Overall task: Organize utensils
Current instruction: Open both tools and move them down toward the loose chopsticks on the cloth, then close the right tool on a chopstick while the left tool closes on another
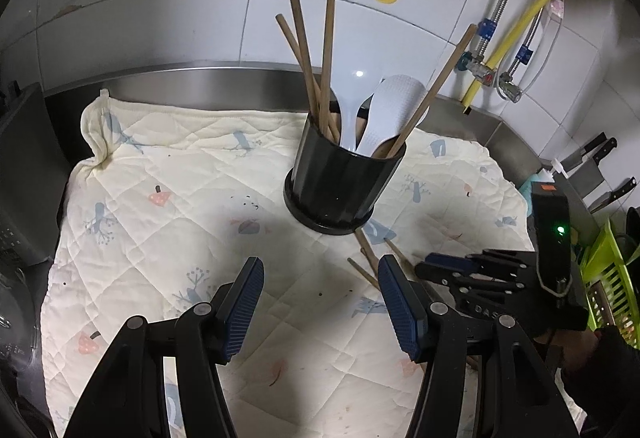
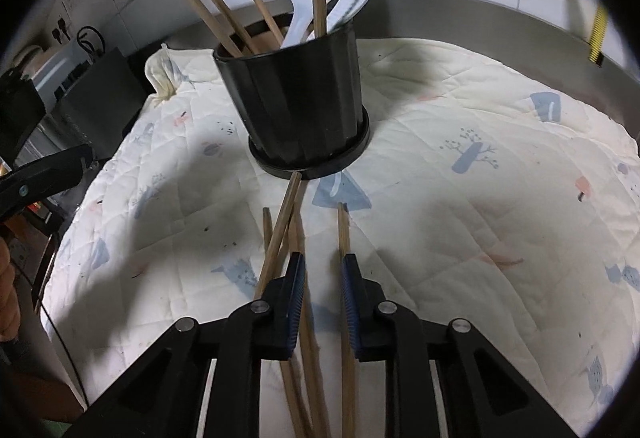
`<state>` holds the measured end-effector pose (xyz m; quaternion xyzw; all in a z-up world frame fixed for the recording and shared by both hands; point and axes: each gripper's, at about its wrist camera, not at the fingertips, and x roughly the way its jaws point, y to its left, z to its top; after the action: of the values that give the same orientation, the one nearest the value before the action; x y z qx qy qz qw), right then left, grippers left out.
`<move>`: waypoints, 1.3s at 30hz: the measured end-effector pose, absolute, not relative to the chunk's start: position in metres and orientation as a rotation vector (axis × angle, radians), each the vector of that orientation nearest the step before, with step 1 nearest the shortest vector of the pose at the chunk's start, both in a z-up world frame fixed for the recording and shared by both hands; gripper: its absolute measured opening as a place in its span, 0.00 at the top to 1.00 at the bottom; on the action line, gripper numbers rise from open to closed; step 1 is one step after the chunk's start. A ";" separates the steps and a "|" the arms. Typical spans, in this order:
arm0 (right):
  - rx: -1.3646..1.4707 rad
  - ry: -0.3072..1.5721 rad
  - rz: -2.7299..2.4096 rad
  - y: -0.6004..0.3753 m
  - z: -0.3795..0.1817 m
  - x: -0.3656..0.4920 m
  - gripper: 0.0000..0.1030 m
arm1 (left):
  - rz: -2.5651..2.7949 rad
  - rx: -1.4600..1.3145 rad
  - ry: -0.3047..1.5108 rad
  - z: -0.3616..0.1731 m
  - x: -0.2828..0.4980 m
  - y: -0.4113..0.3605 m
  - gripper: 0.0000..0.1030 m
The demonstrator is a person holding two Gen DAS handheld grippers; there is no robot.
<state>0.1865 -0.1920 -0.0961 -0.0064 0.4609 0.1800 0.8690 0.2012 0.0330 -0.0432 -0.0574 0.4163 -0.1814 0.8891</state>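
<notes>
Straddling loose chopsticks (image 2: 344, 238), right tongs (image 2: 322, 270) gape narrowly; left tongs (image 1: 320, 302) wide, empty.

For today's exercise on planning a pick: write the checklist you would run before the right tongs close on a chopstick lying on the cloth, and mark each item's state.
1. Right tongs open: ok.
2. Loose chopsticks on cloth, within reach: ok.
3. Only one stick between the fingers: cannot tell; sticks cross there.
4. Holder upright, room inside: ok.
5. Left tongs open, holding nothing: ok.
</notes>
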 end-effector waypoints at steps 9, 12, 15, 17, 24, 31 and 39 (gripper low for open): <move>-0.031 1.006 0.362 -0.188 -0.111 0.206 0.83 | -0.390 -0.110 0.884 -0.053 0.206 0.030 0.39; -0.062 1.018 0.349 -0.184 -0.117 0.209 0.84 | -0.403 -0.109 0.896 -0.057 0.209 0.024 0.39; -0.081 1.015 0.339 -0.182 -0.117 0.210 0.90 | -0.421 -0.114 0.905 -0.061 0.212 0.017 0.39; -0.091 1.015 0.335 -0.183 -0.117 0.209 0.92 | -0.434 -0.114 0.911 -0.065 0.214 0.010 0.40; -0.083 1.012 0.324 -0.192 -0.115 0.205 0.92 | -0.474 -0.124 0.964 -0.083 0.231 -0.019 0.46; -0.057 1.001 0.299 -0.210 -0.109 0.196 0.92 | -0.494 -0.126 1.017 -0.105 0.250 -0.046 0.61; -0.039 1.002 0.275 -0.224 -0.110 0.185 0.92 | -0.429 -0.190 1.069 -0.127 0.276 -0.064 0.67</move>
<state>0.1847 -0.2238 -0.1103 -0.0188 0.4789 0.1313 0.8678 0.2763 -0.0639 -0.1273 -0.0898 0.5048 -0.2023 0.8344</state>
